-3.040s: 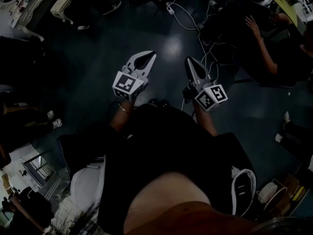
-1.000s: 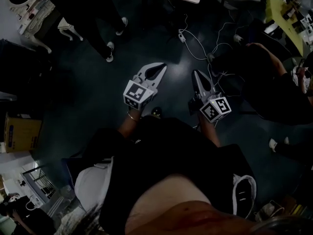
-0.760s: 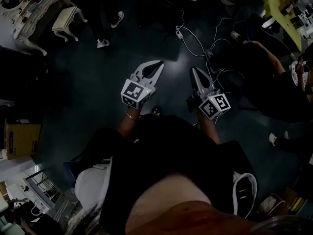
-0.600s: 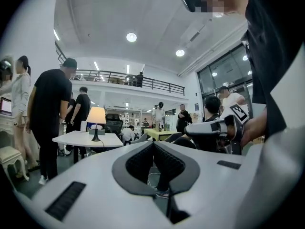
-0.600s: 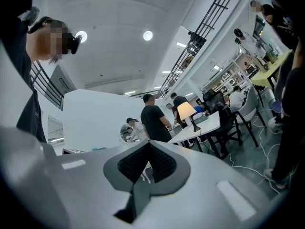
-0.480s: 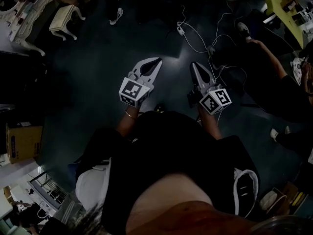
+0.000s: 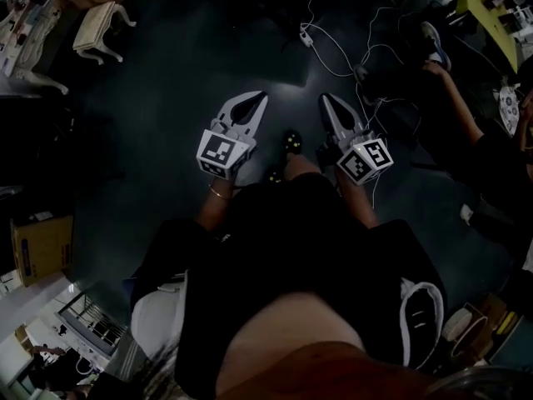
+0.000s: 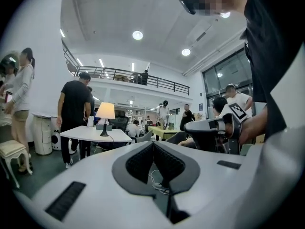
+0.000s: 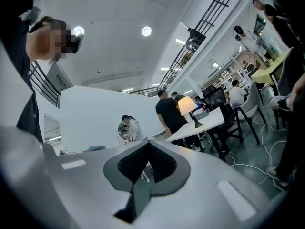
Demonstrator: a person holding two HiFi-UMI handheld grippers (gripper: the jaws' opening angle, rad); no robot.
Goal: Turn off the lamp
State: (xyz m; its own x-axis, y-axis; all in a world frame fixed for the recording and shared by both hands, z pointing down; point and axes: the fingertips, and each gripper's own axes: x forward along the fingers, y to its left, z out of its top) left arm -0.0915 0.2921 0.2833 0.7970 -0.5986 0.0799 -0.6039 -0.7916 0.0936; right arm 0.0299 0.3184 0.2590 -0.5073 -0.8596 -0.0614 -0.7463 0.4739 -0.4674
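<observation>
The lamp (image 8: 105, 113) has a glowing cream shade on a dark stem and stands far ahead on a white table (image 8: 95, 135). In the right gripper view the same lamp (image 9: 188, 106) stands on that table (image 9: 202, 124), well beyond my reach. My left gripper (image 7: 261, 96) and right gripper (image 7: 324, 98) are held side by side over the dark floor, both pointing forward. Each is shut with nothing between its tips, as the left gripper (image 8: 153, 144) and right gripper (image 9: 148, 142) show in their own views. In the head view the lamp is out of sight.
White cables (image 7: 333, 48) trail over the floor ahead. A person in black (image 8: 74, 113) stands at the table's left. A seated person's arm (image 7: 454, 98) reaches in at the right. A white stool (image 7: 96, 27) and a cardboard box (image 7: 37, 244) sit at the left.
The floor has slid down the head view, and the white table's edge has left the top. Both grippers keep their spacing and stay shut. A foot now shows between them.
</observation>
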